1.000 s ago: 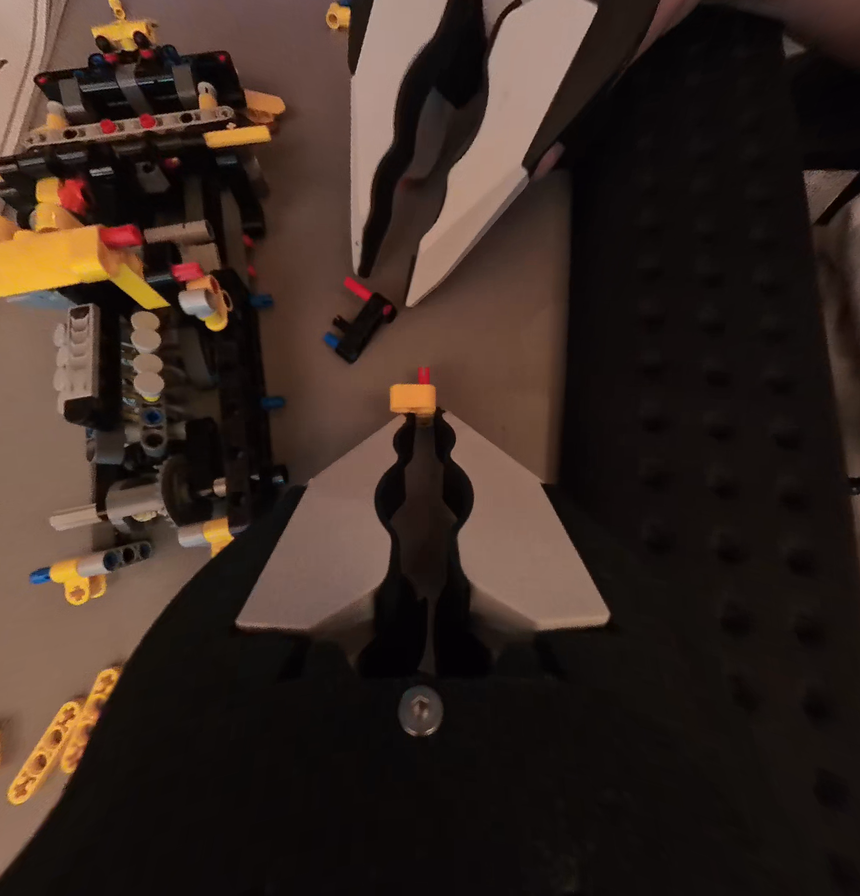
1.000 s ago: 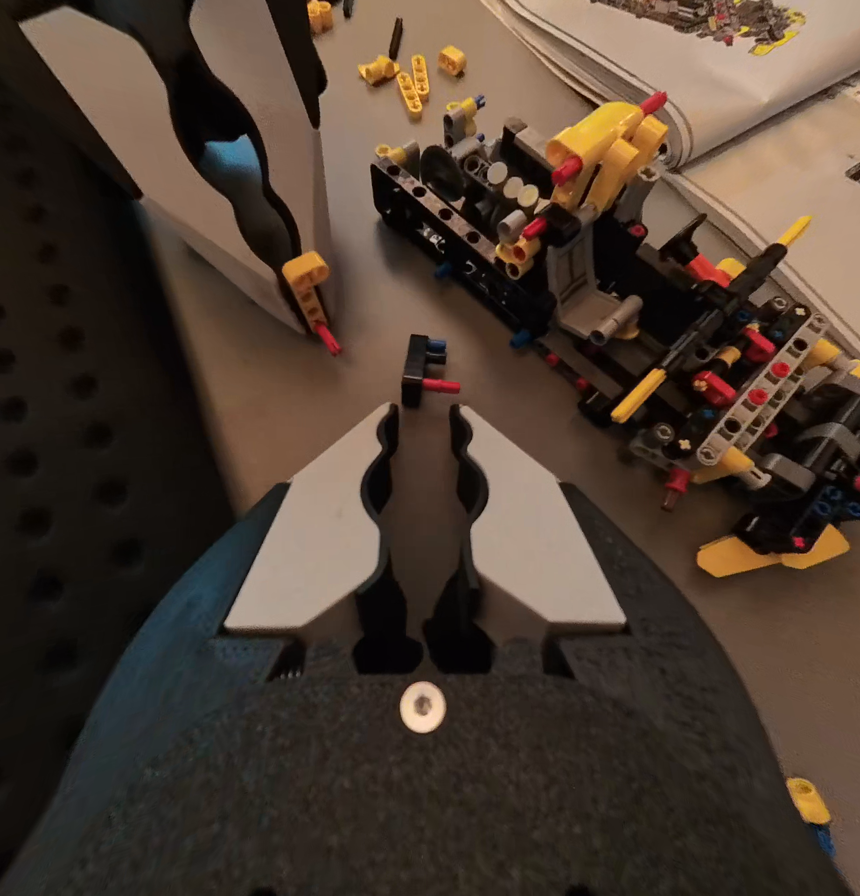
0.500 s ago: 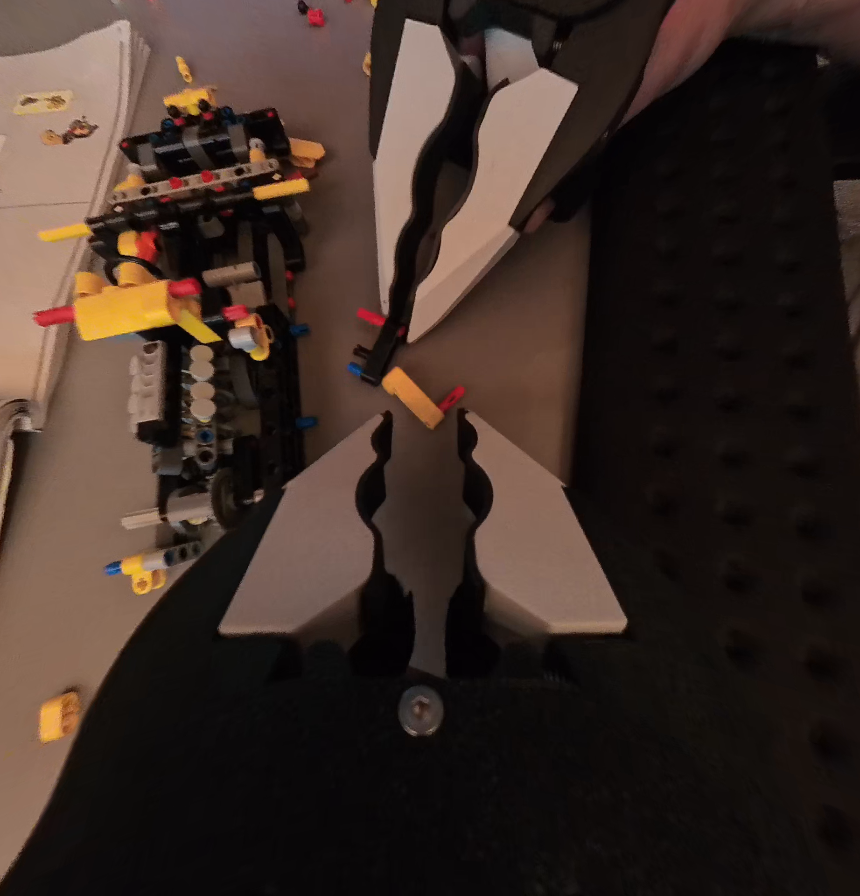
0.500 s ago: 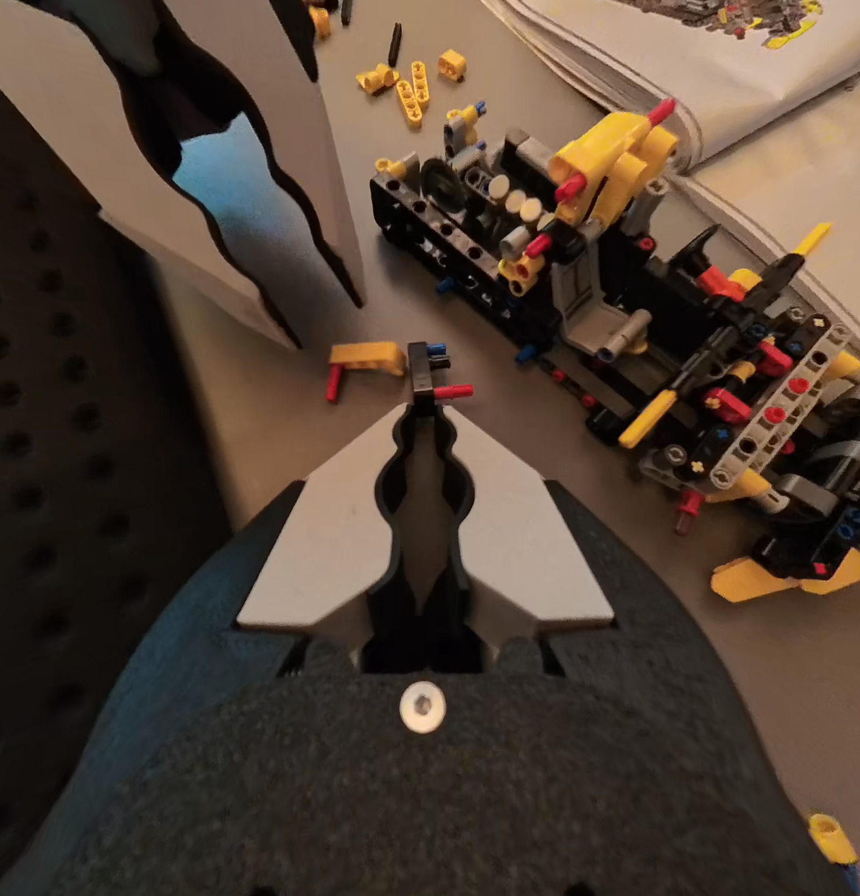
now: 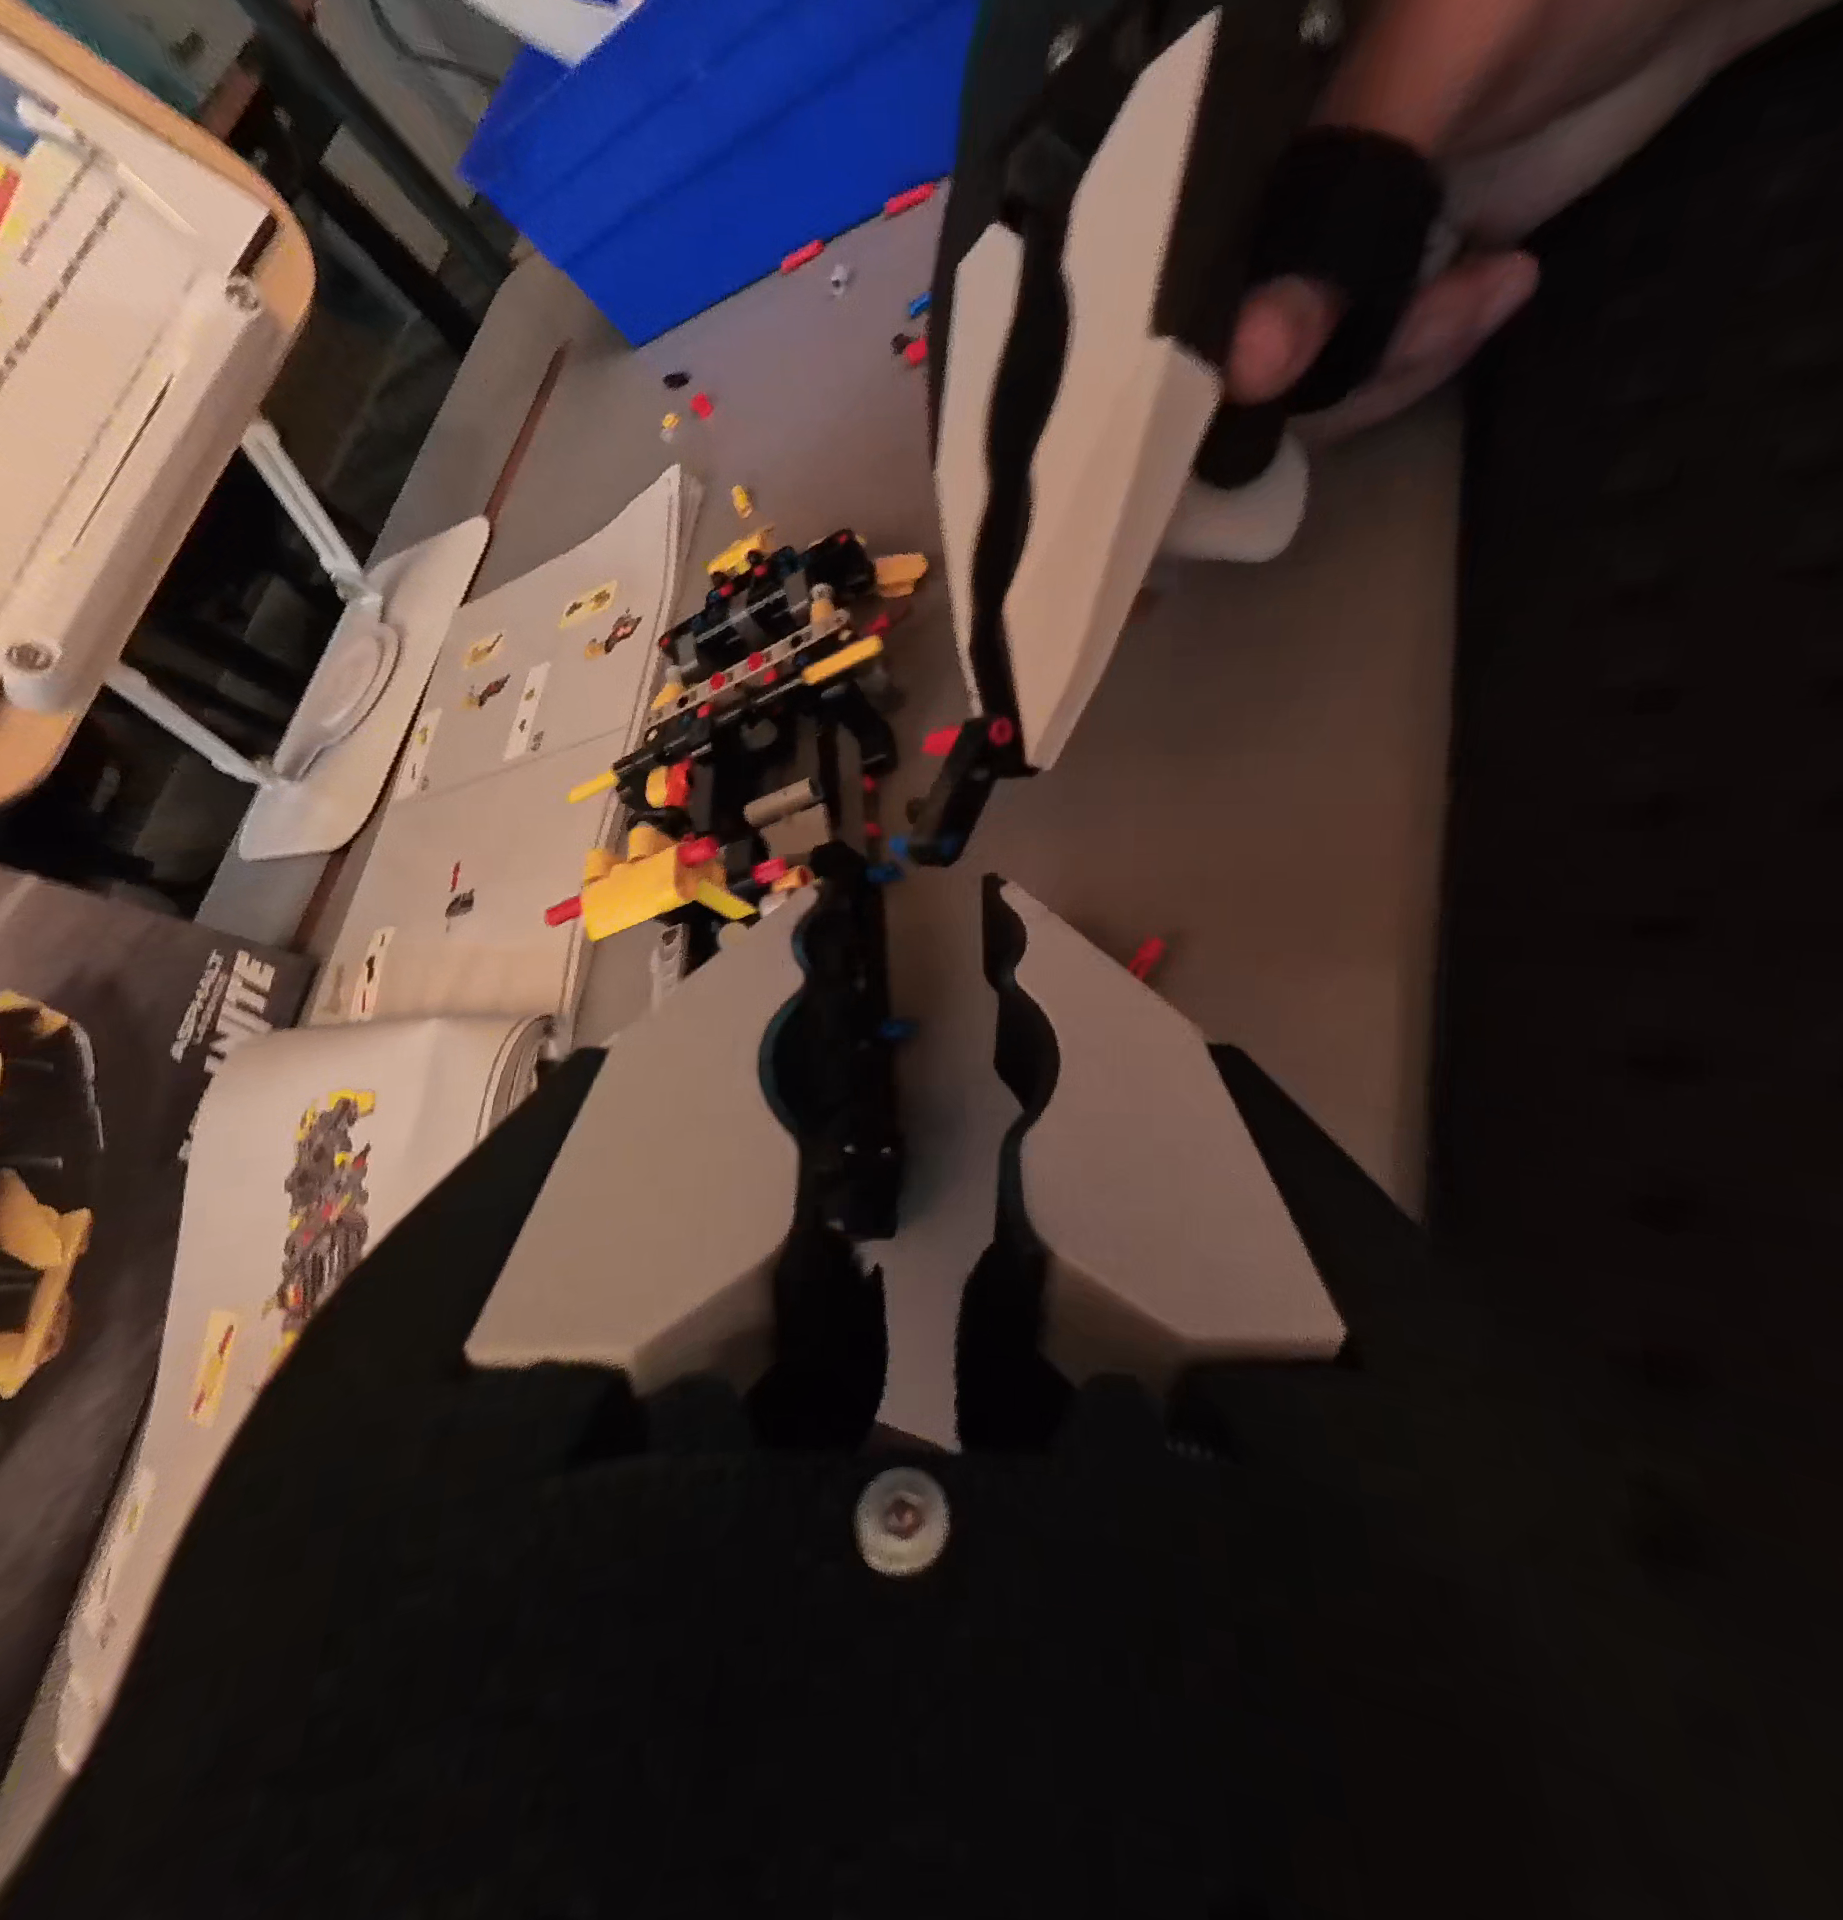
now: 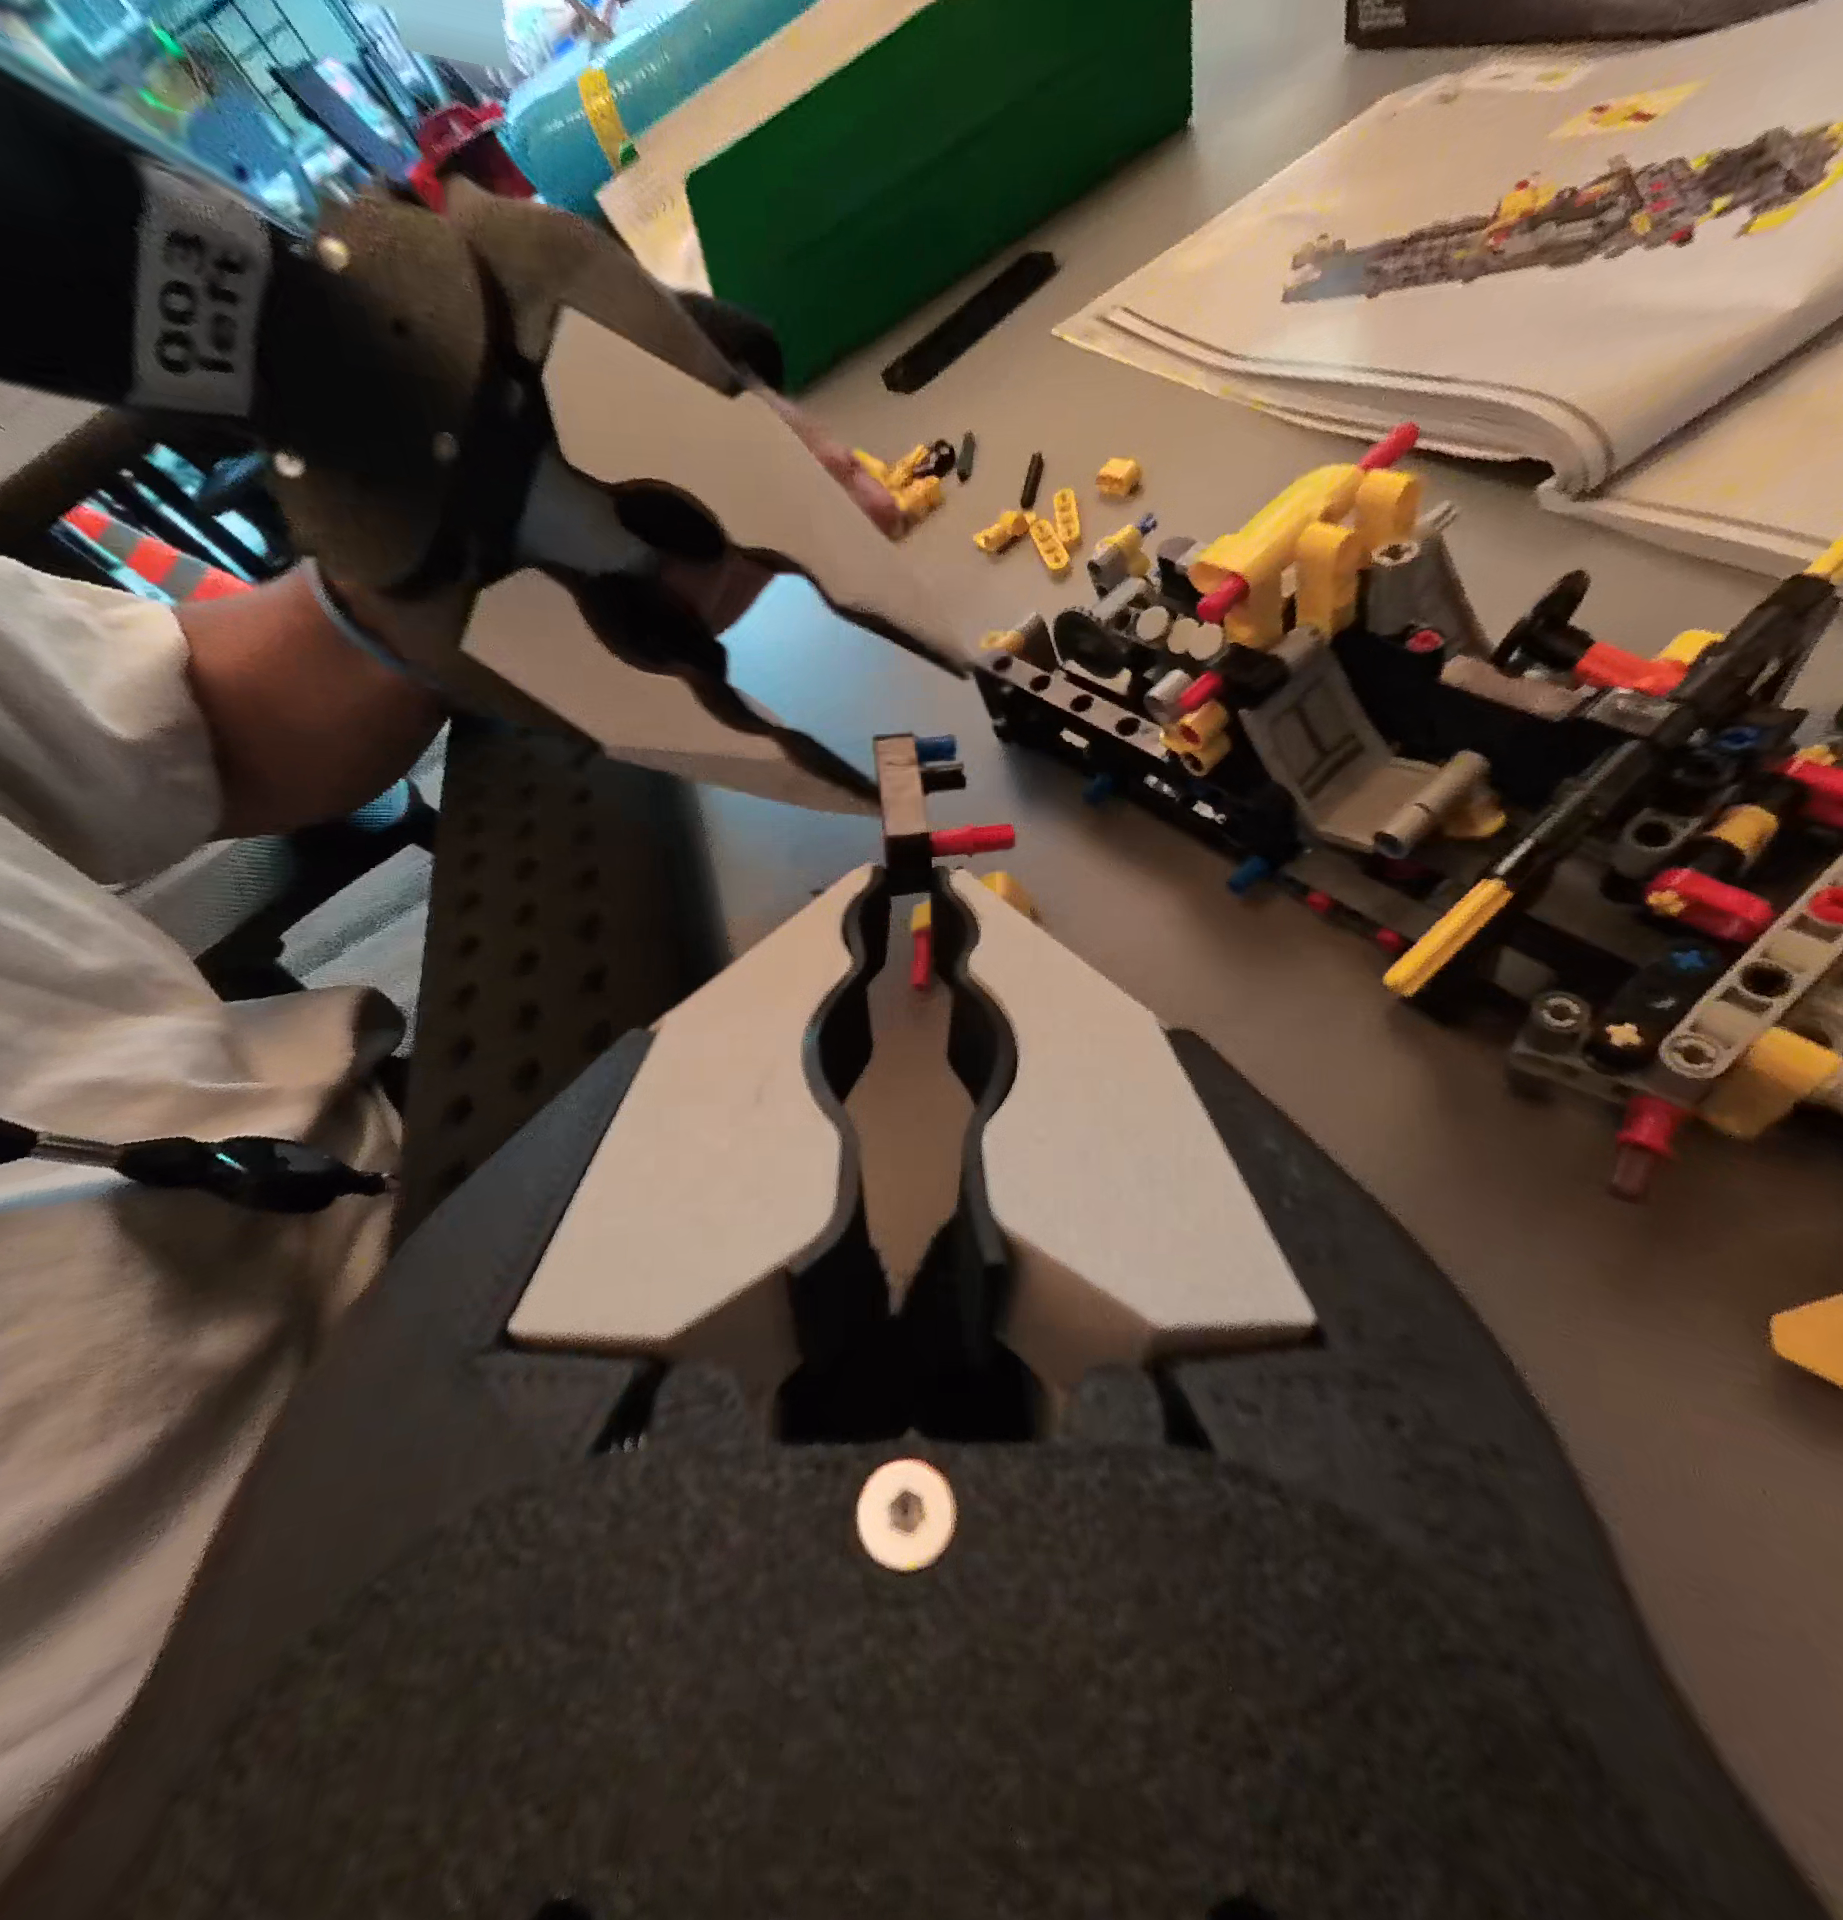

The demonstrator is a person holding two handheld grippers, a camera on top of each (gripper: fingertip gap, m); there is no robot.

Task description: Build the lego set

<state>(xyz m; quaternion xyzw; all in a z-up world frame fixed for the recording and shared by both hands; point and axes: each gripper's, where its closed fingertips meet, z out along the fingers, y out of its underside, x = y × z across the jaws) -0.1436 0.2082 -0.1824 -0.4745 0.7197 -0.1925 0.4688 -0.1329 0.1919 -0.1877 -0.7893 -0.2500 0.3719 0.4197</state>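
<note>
Grey table (image 6: pixel 1519 1455) with printed manuals (image 6: pixel 1519 208); right gripper (image 6: pixel 909 883) clamped on black pin connector (image 6: pixel 904 800), labelled left gripper (image 5: pixel 901 894) spread, holding nothing.

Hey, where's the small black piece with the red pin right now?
The black piece is pinched upright at the tips of the right tongs, lifted off the table, with the open left tongs close at its left and the half-built model to its right.
</note>
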